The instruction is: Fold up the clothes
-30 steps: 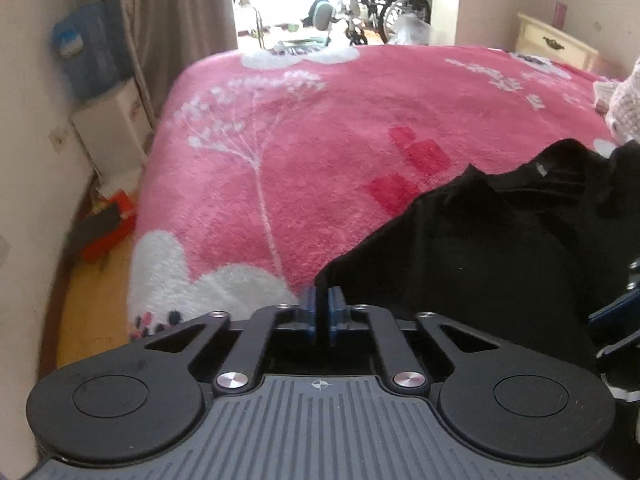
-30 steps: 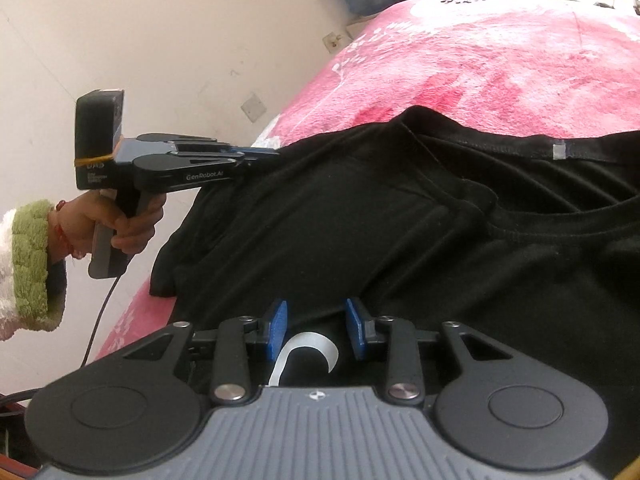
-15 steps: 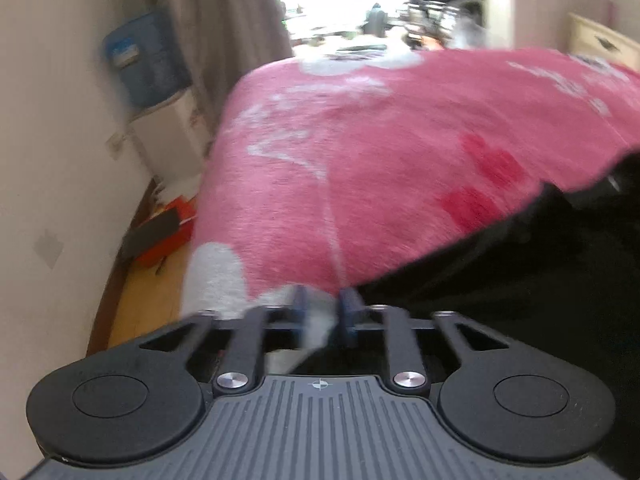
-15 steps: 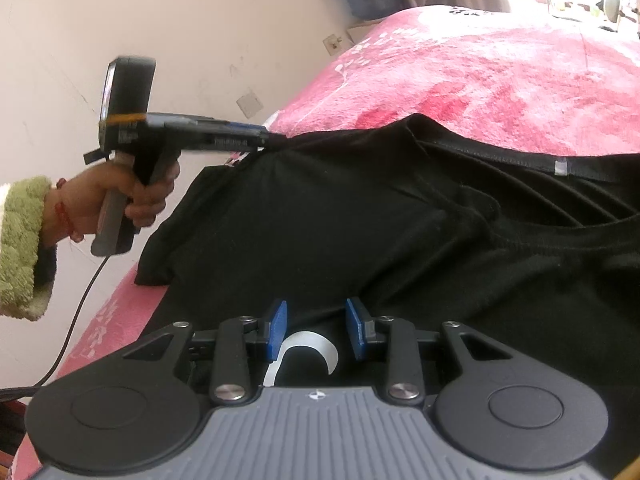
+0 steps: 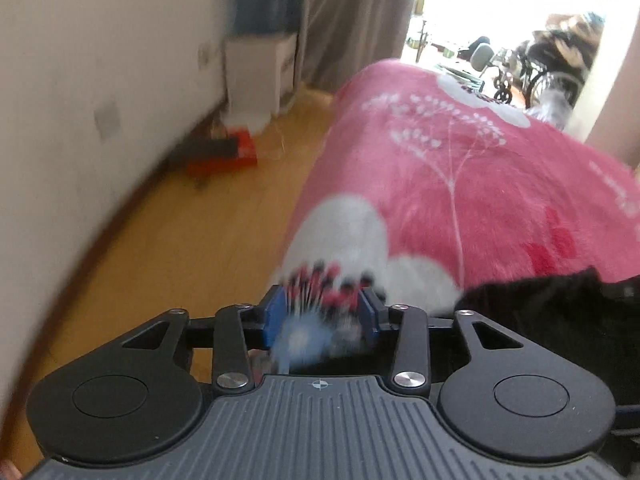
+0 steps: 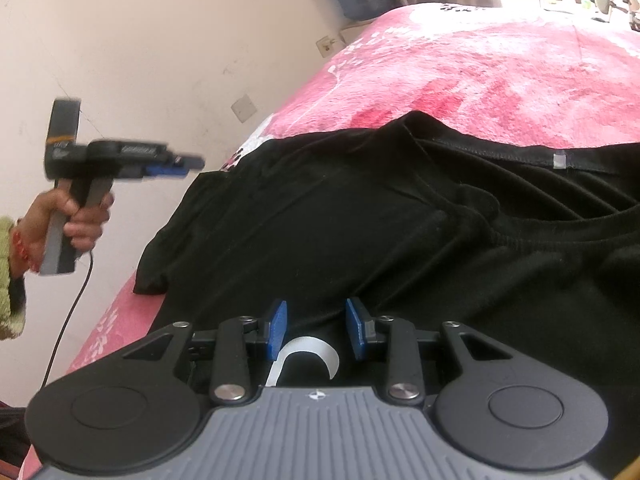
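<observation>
A black T-shirt point(image 6: 360, 220) lies spread on the pink blanket point(image 6: 480, 68), neck opening toward the right. My right gripper point(image 6: 316, 312) hovers low over its near part, blue pads apart, with a white curved print point(image 6: 308, 348) showing between them and nothing pinched. My left gripper point(image 6: 196, 166), held in a hand point(image 6: 80, 220), is off the shirt's left sleeve, beyond the bed's edge. In the left wrist view that gripper point(image 5: 323, 300) has its jaws opening with nothing between them; the shirt's edge point(image 5: 560, 312) lies to its right.
The bed's side point(image 5: 340, 232) drops to a wooden floor point(image 5: 180, 240) along a pale wall. A red box point(image 5: 224, 156) and a white cabinet point(image 5: 256, 76) stand by the wall. A wheelchair point(image 5: 520, 76) stands beyond the bed's far end.
The left gripper let go of the shirt's sleeve edge, opened, rolled and swung left off the bed. The sleeve now lies flat. The right gripper has not moved.
</observation>
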The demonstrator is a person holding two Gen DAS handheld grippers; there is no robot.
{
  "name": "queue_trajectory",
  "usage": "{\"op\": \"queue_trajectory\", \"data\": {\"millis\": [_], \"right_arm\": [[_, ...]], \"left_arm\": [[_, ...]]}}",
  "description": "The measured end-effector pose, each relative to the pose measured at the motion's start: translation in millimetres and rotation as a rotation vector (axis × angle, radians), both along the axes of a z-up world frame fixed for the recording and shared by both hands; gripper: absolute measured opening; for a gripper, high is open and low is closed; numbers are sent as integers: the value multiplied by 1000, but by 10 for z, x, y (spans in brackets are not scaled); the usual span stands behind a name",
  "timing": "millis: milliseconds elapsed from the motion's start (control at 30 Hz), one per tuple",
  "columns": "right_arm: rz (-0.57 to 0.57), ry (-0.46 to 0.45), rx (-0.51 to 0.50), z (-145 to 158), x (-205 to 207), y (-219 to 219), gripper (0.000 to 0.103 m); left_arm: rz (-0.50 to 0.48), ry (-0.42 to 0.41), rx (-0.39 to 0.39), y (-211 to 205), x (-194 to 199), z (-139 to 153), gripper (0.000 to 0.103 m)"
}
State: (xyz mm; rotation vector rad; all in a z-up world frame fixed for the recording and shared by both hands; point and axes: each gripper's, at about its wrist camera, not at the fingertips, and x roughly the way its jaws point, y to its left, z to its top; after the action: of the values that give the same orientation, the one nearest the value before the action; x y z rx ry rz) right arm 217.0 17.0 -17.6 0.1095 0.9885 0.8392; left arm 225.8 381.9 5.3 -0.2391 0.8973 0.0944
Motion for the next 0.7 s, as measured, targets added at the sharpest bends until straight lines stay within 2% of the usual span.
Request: {"op": "queue_trajectory", "data": {"millis": [67, 167, 300, 367, 467, 533, 600, 667, 700], "right_arm": [[3, -8, -9, 8, -9, 13, 35], [1, -17, -18, 16, -24, 30, 35], [-6, -19, -20, 16, -33, 33, 35], [-8, -19, -20, 13, -32, 34, 35], [-7, -19, -20, 12, -31, 32, 35], [-7, -19, -22, 14, -33, 34, 35], [-7, -22, -23, 16, -37, 39, 35], [-7, -24, -23, 15, -39, 38, 35], [-7, -24, -23, 13, -38, 38, 35]], "left_arm": [[18, 19, -51, 91, -95, -64, 61], [88, 28, -105, 218, -138, -128, 61], [186, 37, -218, 405, -141, -229, 62], [199, 46, -261, 436, -114, -283, 62], [197, 52, -273, 399, -112, -350, 60], [183, 36, -263, 360, -137, -353, 49], [170, 7, -243, 334, -168, -306, 26], [157, -23, -223, 309, -199, -253, 9], [151, -42, -210, 293, -218, -218, 5]]}}
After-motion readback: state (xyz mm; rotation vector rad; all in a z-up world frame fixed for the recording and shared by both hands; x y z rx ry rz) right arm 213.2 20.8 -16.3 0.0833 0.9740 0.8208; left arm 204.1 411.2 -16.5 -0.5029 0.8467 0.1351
